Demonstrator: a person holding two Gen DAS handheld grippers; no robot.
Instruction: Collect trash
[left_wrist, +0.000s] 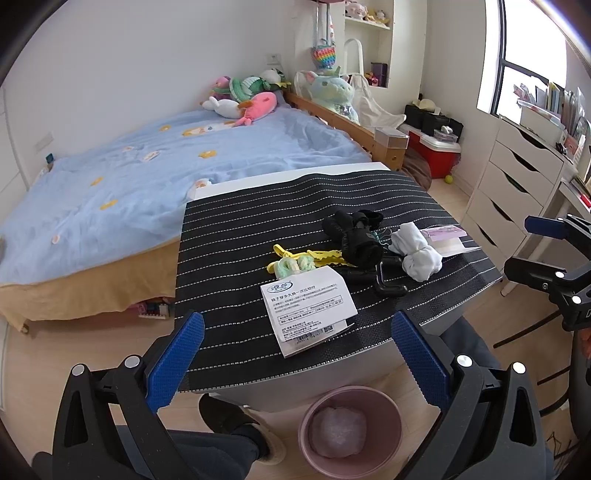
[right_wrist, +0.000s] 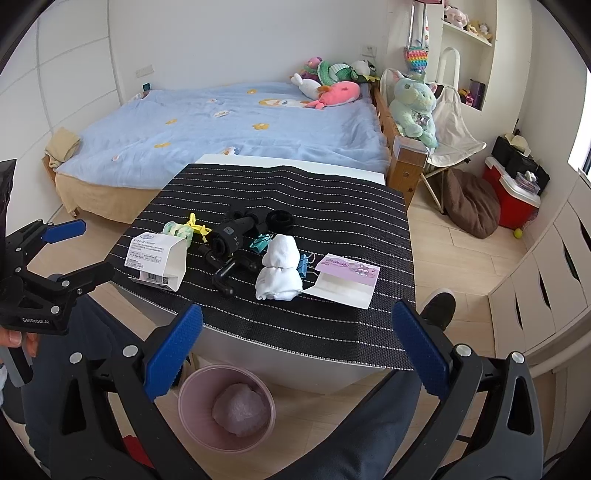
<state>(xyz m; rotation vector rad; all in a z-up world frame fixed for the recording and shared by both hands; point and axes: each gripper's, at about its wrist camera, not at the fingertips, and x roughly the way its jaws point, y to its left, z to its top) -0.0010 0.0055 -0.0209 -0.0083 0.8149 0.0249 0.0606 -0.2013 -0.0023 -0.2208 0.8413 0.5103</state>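
Note:
A white printed package (left_wrist: 309, 311) (right_wrist: 158, 261) lies near the front edge of the black striped mat (left_wrist: 240, 258) (right_wrist: 332, 206). A purple-and-white card packet (right_wrist: 345, 279) (left_wrist: 445, 239) rests at the mat's right side, beside rolled white socks (right_wrist: 280, 273) (left_wrist: 416, 251). On the floor below the table stands a pink bin (left_wrist: 349, 430) (right_wrist: 226, 406) with a crumpled clear bag inside. My left gripper (left_wrist: 297, 363) (right_wrist: 79, 247) hangs open above the table's front edge, empty. My right gripper (right_wrist: 297, 354) (left_wrist: 532, 245) is open too, holding nothing.
Black gloves (left_wrist: 356, 236), a black clamp-like gadget (right_wrist: 231, 271), yellow-green baby socks (left_wrist: 291, 264) and binder clips (right_wrist: 260, 242) share the mat. A blue bed (left_wrist: 147, 177) lies behind the table; white drawers (left_wrist: 513, 184) stand right. The person's legs and shoe (right_wrist: 437, 308) flank the bin.

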